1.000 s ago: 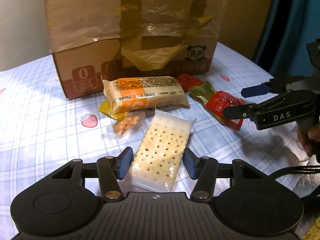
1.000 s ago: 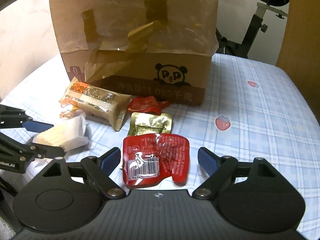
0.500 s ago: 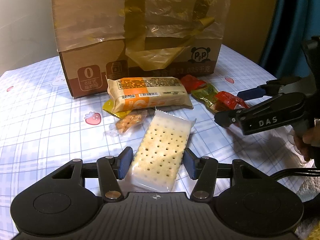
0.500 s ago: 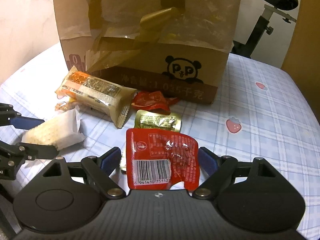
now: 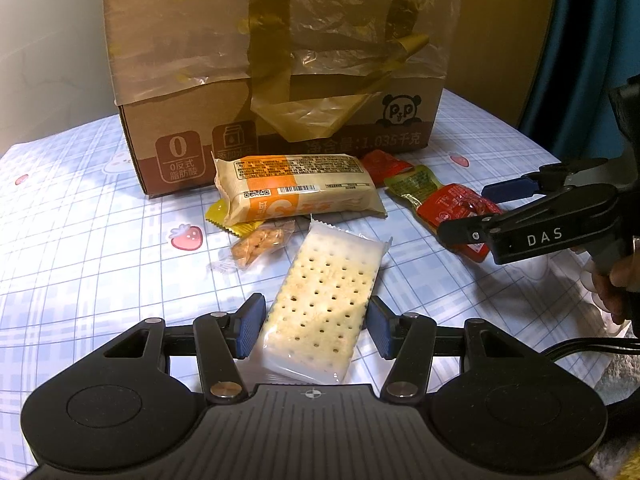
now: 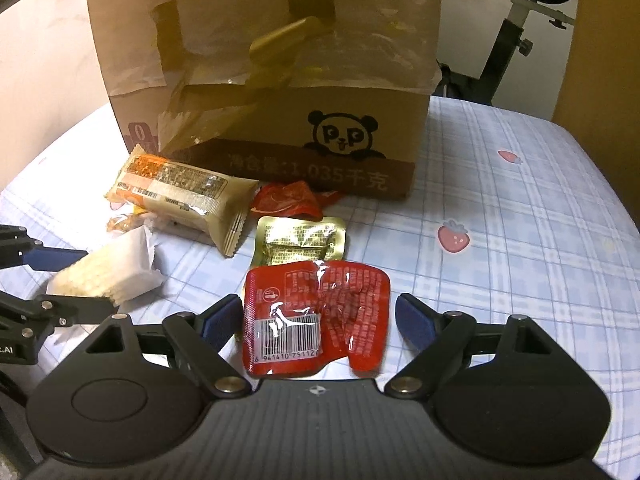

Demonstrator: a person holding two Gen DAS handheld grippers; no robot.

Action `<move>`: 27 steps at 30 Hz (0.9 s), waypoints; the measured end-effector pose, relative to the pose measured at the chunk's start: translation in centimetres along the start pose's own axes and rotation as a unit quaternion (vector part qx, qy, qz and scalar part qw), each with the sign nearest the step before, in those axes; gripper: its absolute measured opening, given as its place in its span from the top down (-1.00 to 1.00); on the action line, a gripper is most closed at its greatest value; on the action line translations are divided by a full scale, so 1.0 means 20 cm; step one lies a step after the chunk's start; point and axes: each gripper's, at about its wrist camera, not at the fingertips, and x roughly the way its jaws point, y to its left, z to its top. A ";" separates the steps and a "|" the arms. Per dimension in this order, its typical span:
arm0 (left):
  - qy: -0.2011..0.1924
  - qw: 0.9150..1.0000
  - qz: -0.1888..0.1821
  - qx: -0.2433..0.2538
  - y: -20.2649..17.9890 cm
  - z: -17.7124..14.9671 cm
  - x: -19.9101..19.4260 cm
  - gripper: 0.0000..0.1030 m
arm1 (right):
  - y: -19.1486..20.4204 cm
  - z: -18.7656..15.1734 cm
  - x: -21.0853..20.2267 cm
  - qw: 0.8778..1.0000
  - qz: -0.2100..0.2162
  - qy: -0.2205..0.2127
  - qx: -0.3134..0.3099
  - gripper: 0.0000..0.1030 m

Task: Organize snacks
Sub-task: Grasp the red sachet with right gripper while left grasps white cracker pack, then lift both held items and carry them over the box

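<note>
A white cracker pack (image 5: 324, 304) lies lengthwise between the blue pads of my left gripper (image 5: 315, 330), which is shut on its sides. From the right wrist view the same cracker pack (image 6: 108, 276) shows at the left edge. My right gripper (image 6: 318, 318) straddles a red packet (image 6: 340, 300) with a barcode; its jaws are opening, and a small gap shows at the right pad. The left wrist view has the right gripper (image 5: 464, 210) around that red packet (image 5: 452, 204). A taped cardboard box (image 5: 280, 80) with a panda logo stands behind.
In front of the box lie a long orange-and-beige pack (image 5: 296, 188), a green-gold packet (image 6: 300, 240), a crumpled red packet (image 6: 288, 198), a small clear nut packet (image 5: 260, 242) and a yellow wrapper (image 5: 218, 214). A checked strawberry cloth (image 5: 80, 240) covers the surface. An exercise bike (image 6: 520, 20) stands beyond.
Both views shifted only slightly. Half a second ago the red packet's right edge met the right pad; now a gap shows. The left gripper still has the cracker pack.
</note>
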 end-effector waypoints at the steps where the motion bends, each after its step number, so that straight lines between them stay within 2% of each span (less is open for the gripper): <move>1: 0.000 1.000 -0.002 0.000 0.00 0.00 0.00 -0.12 | 0.00 0.00 0.00 1.000 -0.001 -0.002 -0.002 -0.67; 7: -0.001 1.000 -0.003 -0.002 0.01 0.00 -0.01 -0.12 | 0.01 -0.02 -0.01 1.000 -0.001 -0.009 -0.009 -0.53; 11: -0.002 1.000 -0.006 -0.012 0.02 0.00 -0.01 -0.10 | 0.01 -0.02 -0.03 1.000 0.014 -0.014 -0.009 -0.16; 14: -0.008 1.000 -0.006 -0.018 0.04 0.01 -0.03 -0.10 | -0.01 -0.01 -0.04 1.000 0.020 -0.015 -0.001 0.00; 18: -0.019 1.000 -0.010 -0.021 0.04 0.02 -0.05 -0.07 | -0.02 0.00 -0.09 0.999 0.023 -0.029 0.008 0.07; 27: -0.038 0.999 -0.016 -0.031 0.05 0.04 -0.09 -0.04 | -0.07 0.07 -0.19 0.997 0.027 -0.062 0.023 0.07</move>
